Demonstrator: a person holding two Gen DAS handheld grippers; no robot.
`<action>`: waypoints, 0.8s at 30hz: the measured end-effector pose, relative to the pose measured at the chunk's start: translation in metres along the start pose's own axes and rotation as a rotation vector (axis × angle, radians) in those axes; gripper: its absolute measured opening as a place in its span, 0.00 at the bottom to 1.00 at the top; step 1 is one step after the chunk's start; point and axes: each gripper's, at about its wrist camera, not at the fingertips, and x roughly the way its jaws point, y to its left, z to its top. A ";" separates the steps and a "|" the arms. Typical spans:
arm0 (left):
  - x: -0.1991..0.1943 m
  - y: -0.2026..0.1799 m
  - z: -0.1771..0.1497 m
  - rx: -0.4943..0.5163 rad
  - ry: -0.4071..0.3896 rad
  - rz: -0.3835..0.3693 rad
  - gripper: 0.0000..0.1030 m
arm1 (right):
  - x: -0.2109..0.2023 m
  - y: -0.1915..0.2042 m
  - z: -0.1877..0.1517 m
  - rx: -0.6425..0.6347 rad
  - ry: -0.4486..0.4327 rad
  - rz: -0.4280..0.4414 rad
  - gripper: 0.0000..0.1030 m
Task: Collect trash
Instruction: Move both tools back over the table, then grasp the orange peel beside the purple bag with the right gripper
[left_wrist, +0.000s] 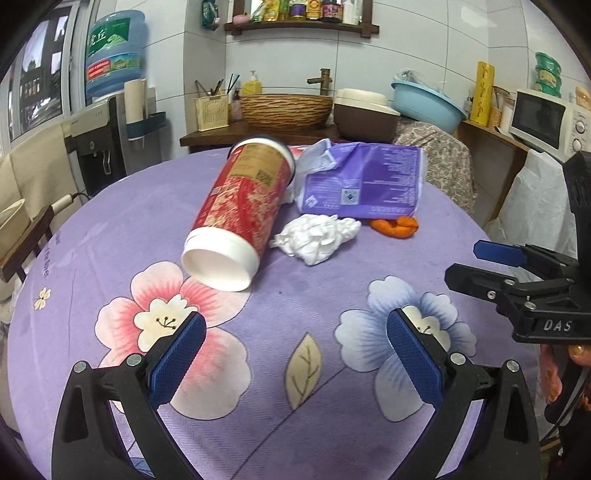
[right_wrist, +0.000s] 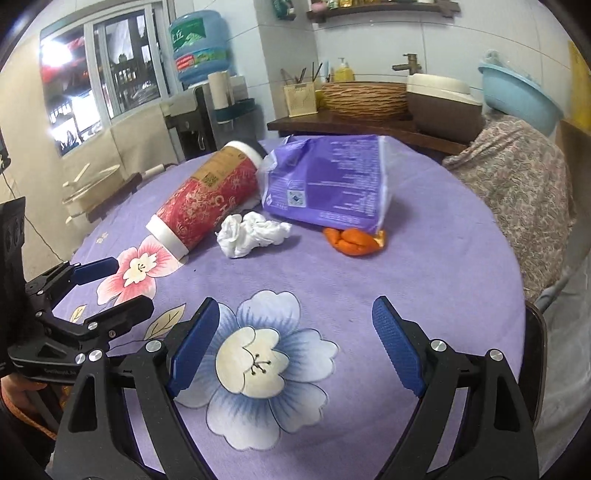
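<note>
**Trash heaped on flowered tabletop, both claws wide and empty**

Readable writing: "DAS" in white on the right claw (left_wrist: 476, 264) body, seen from the left wrist view at 3 o'clock. Small print and a square code on the purple wrapper (left_wrist: 364, 181), too fine to read. A code patch and pale lettering on the red cup (left_wrist: 240, 206), not legible. Green label with large characters on the water jug (left_wrist: 114, 51) at 11 o'clock.

Left claw (left_wrist: 295, 358) low over the tabletop (left_wrist: 110, 236), angled downward, blue pads spread wide, nothing between them. Right claw likewise tilted down, pads far apart, empty, over a blue printed flower (right_wrist: 258, 365).

Trash well ahead of both claws, toward 12 o'clock: cup on its side, open mouth toward the cameras; crumpled white tissue (left_wrist: 317, 236) just beside it; wrapper behind; orange peel (left_wrist: 395, 226) tucked at the wrapper's edge.

Only in the left view: a microwave (left_wrist: 543, 118) at 2 o'clock and a shelf of jars (left_wrist: 303, 24). Only in the right view: the left claw from the side at 9 o'clock, over a pink flower.
</note>
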 end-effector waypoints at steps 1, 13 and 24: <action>0.001 0.003 0.000 -0.008 0.002 0.001 0.94 | 0.005 0.002 0.002 -0.006 0.009 -0.002 0.82; 0.010 0.005 0.002 -0.016 0.026 -0.044 0.93 | 0.072 -0.028 0.038 0.046 0.077 -0.138 0.72; 0.020 -0.013 0.007 0.069 0.058 -0.040 0.93 | 0.113 -0.036 0.048 0.025 0.147 -0.166 0.45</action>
